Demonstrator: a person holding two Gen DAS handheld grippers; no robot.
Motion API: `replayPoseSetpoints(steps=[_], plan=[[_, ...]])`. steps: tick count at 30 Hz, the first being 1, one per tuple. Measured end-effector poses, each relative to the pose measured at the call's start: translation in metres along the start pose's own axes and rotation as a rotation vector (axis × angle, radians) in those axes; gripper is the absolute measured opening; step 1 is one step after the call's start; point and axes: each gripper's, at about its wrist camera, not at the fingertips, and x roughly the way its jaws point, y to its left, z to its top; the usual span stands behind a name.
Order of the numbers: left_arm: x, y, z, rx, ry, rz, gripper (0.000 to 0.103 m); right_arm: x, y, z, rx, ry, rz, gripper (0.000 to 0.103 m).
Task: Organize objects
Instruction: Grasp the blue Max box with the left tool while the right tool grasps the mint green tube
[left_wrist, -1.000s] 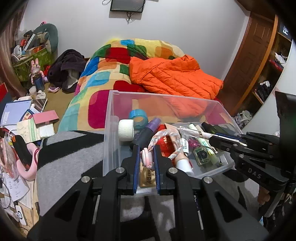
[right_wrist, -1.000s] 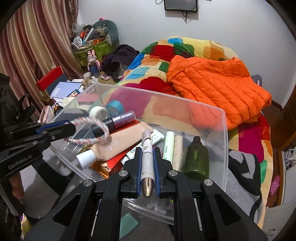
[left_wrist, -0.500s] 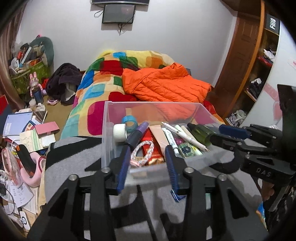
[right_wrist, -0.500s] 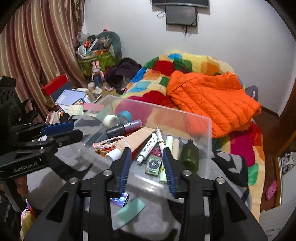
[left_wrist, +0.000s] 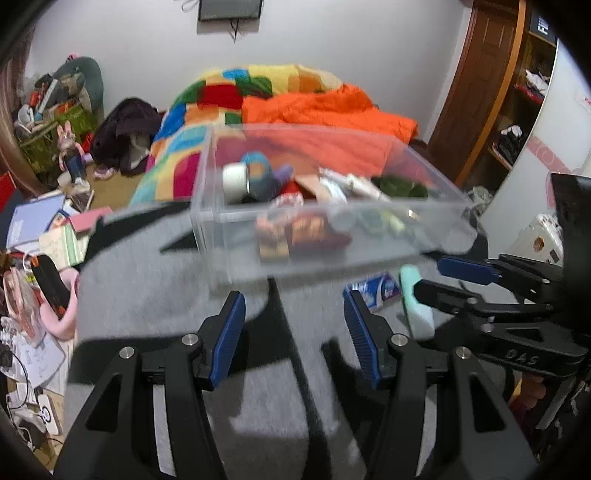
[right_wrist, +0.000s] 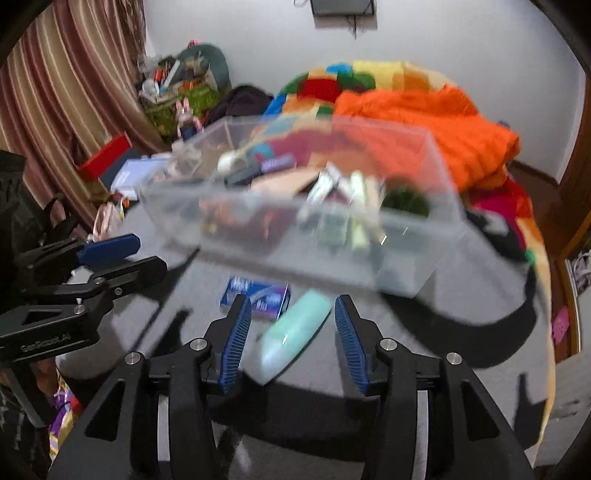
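A clear plastic bin (left_wrist: 221, 218) (right_wrist: 436, 173) sits on a grey-and-black blanket, holding tape rolls, tubes, a braided loop, a pen and a dark green bottle. In front of it lie a blue packet (left_wrist: 373, 290) (right_wrist: 255, 297) and a mint-green case (left_wrist: 417, 302) (right_wrist: 295, 332). My left gripper (left_wrist: 295, 332) is open and empty, back from the bin's near wall. My right gripper (right_wrist: 291, 339) is open and empty, its fingers either side of the mint-green case, above it. Both views are blurred.
A bed with a patchwork quilt (left_wrist: 207, 122) and an orange jacket (right_wrist: 424, 125) lies behind the bin. Books, boxes and clutter cover the floor at left (left_wrist: 40, 229). A wooden door (left_wrist: 476, 92) and shelves stand at right. Striped curtains (right_wrist: 66, 92) hang at left.
Both grippers let go of their loads into the bin, the left the braided loop, the right the pen. Both then opened and pulled back. The packet and mint-green case came into view.
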Motion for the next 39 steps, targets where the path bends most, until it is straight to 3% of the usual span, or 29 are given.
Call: replayPoseSetpoints(steps=[7,10,21,23,27,39], plan=[[0.018,-0.017,-0.009,0.072,0.071,-0.031,0.061,0.015,-0.006,-0.014,-0.013,0.039,-0.012,0.042],[0.027,-0.034,-0.006,0.134,0.088,-0.047,0.067,0.013,-0.014,-0.016,0.003,0.034,-0.023,0.023],[0.064,-0.074,0.010,0.314,0.124,-0.034,0.068,-0.006,-0.034,-0.024,0.050,-0.005,-0.019,0.022],[0.067,-0.075,0.012,0.316,0.124,-0.052,0.066,-0.009,-0.035,-0.024,0.052,-0.010,-0.015,0.022],[0.068,-0.066,0.014,0.263,0.127,-0.094,0.052,-0.016,-0.035,-0.024,0.056,-0.027,-0.003,0.022],[0.028,-0.056,0.000,0.205,0.024,-0.062,0.051,-0.033,-0.025,-0.020,0.049,-0.076,0.029,0.022]])
